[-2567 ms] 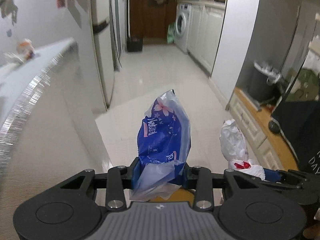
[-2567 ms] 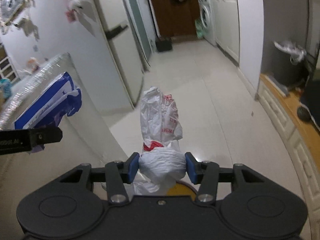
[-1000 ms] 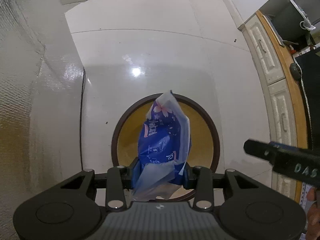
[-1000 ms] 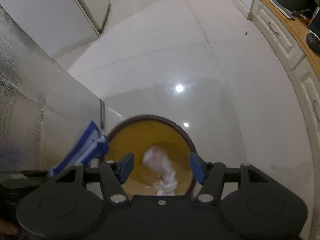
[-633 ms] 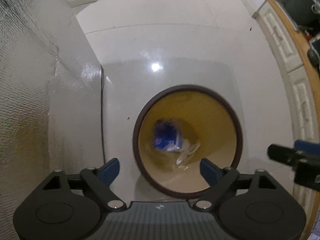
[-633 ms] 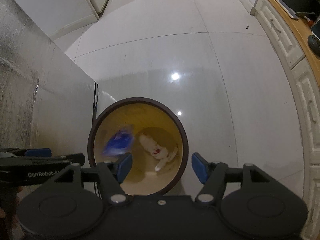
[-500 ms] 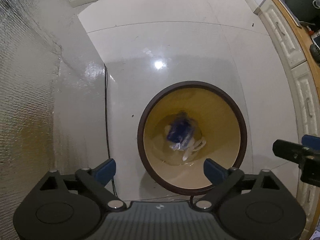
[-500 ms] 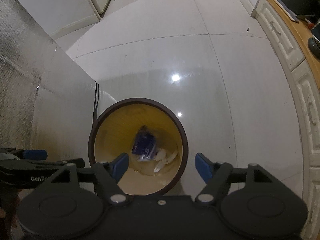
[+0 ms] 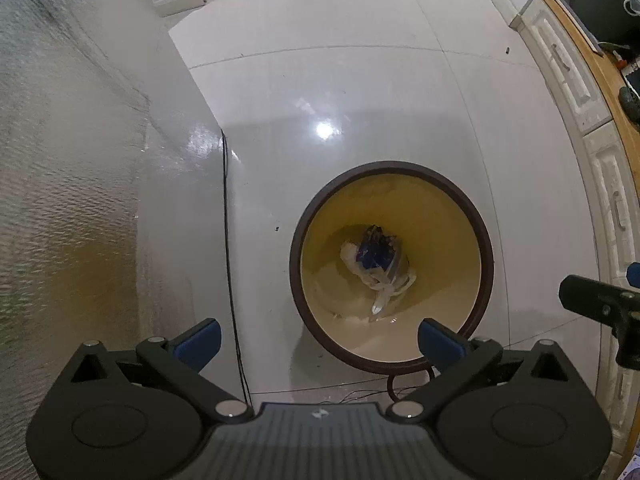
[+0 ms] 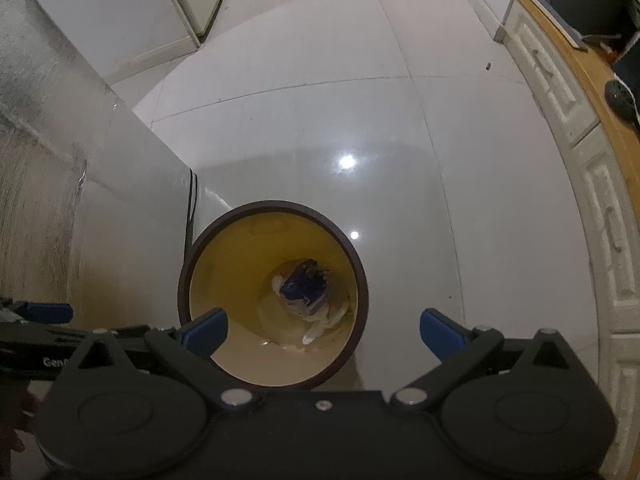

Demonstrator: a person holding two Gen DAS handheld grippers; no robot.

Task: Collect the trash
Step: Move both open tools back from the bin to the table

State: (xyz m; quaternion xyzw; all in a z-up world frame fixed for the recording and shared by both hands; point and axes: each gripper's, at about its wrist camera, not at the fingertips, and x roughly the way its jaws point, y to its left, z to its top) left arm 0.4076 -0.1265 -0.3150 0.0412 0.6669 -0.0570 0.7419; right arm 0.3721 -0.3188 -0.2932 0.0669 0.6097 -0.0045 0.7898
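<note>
Below my left tool (image 9: 318,338) and right tool (image 10: 323,330), both jaws opening and empty, the blue wrapper (image 9: 374,252) and white bag (image 10: 320,326) lie in the bin (image 9: 296,248). Drop done; next, I judge, fetch more trash.

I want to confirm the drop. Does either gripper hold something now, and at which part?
Nothing is held. The left gripper and right gripper are opening, empty. The blue wrapper and white bag lie in the bin.

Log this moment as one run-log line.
stage: drop done | left hand-held gripper: opening, nothing between pads | right hand-held gripper: opening, nothing between pads | blue wrapper and white bag: in bin
</note>
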